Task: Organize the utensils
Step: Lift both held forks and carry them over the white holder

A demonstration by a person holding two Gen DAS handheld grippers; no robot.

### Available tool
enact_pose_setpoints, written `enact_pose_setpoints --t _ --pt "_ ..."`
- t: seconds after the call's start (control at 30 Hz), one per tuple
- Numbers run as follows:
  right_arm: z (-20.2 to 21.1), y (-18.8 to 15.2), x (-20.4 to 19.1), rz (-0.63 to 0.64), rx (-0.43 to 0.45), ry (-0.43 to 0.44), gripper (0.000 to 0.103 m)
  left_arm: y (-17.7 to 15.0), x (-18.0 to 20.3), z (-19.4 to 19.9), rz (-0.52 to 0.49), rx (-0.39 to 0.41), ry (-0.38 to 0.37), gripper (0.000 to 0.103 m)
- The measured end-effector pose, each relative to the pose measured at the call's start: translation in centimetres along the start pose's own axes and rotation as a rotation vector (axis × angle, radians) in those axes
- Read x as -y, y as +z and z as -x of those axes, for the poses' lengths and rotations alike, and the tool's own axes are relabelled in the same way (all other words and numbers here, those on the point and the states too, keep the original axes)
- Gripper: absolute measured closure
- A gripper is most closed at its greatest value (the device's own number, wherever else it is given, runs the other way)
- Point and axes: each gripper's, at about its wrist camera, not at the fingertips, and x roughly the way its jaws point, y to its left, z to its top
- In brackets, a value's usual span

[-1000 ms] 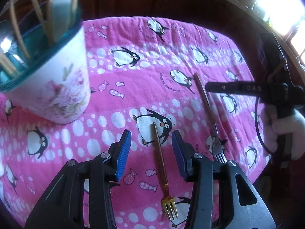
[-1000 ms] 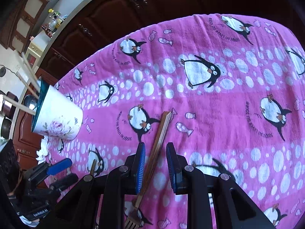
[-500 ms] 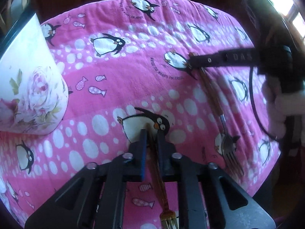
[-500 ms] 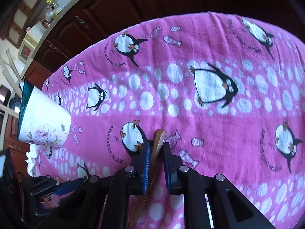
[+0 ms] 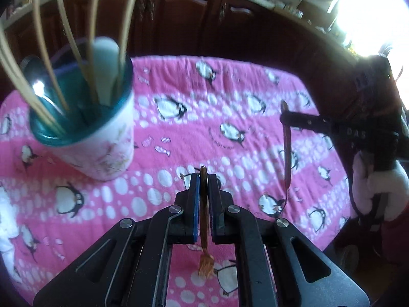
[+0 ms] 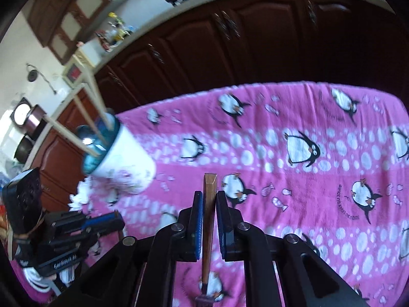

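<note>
My left gripper (image 5: 203, 179) is shut on a gold fork (image 5: 204, 220), held by its handle above the cloth, tines hanging toward the camera. My right gripper (image 6: 209, 197) is shut on a brown-handled fork (image 6: 208, 220), also lifted; it shows in the left wrist view (image 5: 287, 148) hanging tines down from the right gripper (image 5: 286, 117). A white floral utensil cup with a teal rim (image 5: 102, 138) stands at the left, holding chopsticks, a spoon and a white utensil; it also shows in the right wrist view (image 6: 122, 163). The left gripper (image 6: 112, 220) shows there too.
A pink penguin-print cloth (image 5: 230, 117) covers the table. Dark wooden cabinets (image 6: 230, 51) stand behind its far edge. A bright window (image 5: 370, 12) is at the upper right.
Both grippers closed on their forks and lifted them off the cloth. Both views have tilted up, so the cup's rim and contents are back in sight.
</note>
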Motion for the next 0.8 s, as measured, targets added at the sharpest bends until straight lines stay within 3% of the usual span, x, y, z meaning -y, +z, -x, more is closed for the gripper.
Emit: enact_pose_setpoints --t 0.43,0.6,0.8 --pt "7.5 -1.7 -4.3 0.101 0.118 0.023 0.094 1.3 -0.4 7.0 0.017 0.137 -0.007 0.098" --pt "9.1 0.1 -6.7 0.152 0.165 0.058 0.094 3.1 -1.5 10.7 0.025 0.199 0.009 0.098" --pt "10.9 4.1 -11.1 0.242 0.239 0.115 0.094 6.3 -3.7 14.7 0.043 0.297 0.084 0.098"
